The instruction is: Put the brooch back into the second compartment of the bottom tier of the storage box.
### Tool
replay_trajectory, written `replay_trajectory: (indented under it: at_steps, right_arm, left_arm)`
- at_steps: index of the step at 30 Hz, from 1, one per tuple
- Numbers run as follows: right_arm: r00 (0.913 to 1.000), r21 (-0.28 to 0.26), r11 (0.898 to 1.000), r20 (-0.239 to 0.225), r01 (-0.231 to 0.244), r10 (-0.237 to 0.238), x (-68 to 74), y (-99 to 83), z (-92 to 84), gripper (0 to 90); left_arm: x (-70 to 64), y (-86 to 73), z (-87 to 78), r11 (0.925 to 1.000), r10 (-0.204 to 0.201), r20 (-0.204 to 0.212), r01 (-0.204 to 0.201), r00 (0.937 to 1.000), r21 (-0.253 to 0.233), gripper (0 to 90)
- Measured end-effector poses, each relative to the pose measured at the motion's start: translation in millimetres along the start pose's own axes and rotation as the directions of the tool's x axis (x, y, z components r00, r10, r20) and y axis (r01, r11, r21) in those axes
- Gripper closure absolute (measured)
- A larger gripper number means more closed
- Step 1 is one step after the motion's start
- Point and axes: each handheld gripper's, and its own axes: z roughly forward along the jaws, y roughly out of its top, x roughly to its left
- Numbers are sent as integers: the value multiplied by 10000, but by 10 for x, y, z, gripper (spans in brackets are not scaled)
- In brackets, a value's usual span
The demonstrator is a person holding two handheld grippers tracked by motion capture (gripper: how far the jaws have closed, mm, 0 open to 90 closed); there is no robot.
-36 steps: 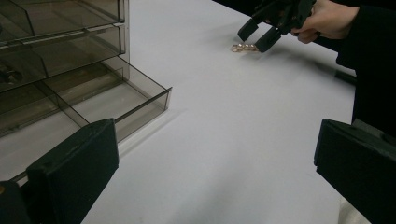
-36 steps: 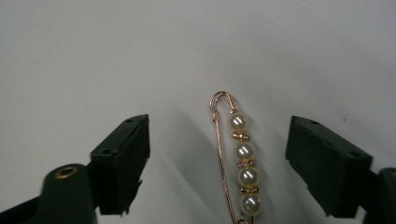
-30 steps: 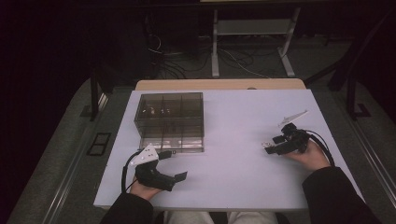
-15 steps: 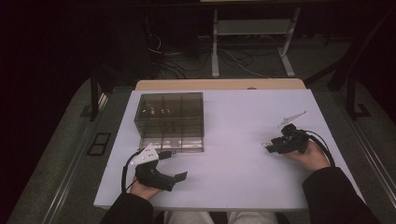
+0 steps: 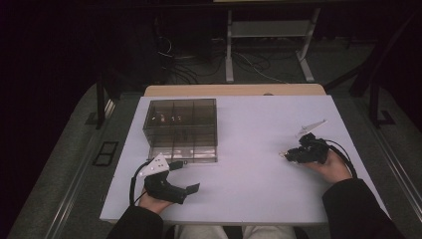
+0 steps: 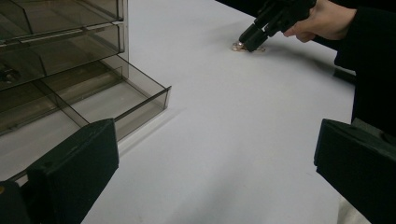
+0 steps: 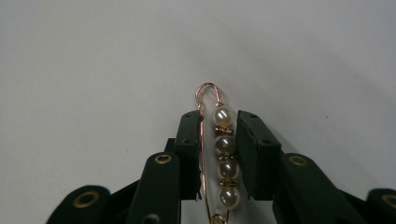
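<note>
At lower left of the high view, the left gripper [image 5: 185,185] rests with fingers wide apart, below the smoky compartment box [image 5: 181,130]. At right on the white table [image 5: 254,184], the right gripper [image 7: 218,140] fingers clamp a pearl pin [image 7: 222,151].

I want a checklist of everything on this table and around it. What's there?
Surface: white table, mostly bare.
Job's things: pearl pin, gold wire with four pearls, lying on the table on the right; smoky clear organizer box on the left, with compartments, small items in the back ones, too small to tell.
Clutter: nothing seen.
Grippers: right gripper, jaws either side of the pin, nearly closed, whether they grip it cannot be told; left gripper, jaws wide apart, holding nothing, near the box.
Cables: a black cable loops from the left gripper, another from the right.
Surroundings: dark floor with wires and metal stand legs.
</note>
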Motion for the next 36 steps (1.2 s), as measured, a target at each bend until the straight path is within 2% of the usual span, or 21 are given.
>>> replay_trajectory:
  at_steps: [15, 26, 36]
  right_arm:
    - [9998, 111, 9997, 46, 204, -204, 34, 7, 1, 776]
    - [9991, 173, 9998, -410, -137, 144, 1, 6, -18, 786]
    - [9971, -187, 9998, -757, -109, 94, 46, 65, -82, 786]
  left_arm:
    - [3, -1, -3, 10000, -10, 7, 10, 10000, -14, 0]
    - [4, -1, -2, 10000, -27, 6, 27, 10000, -15, 0]
    - [5, -2, -1, 10000, -34, 0, 34, 10000, -7, 0]
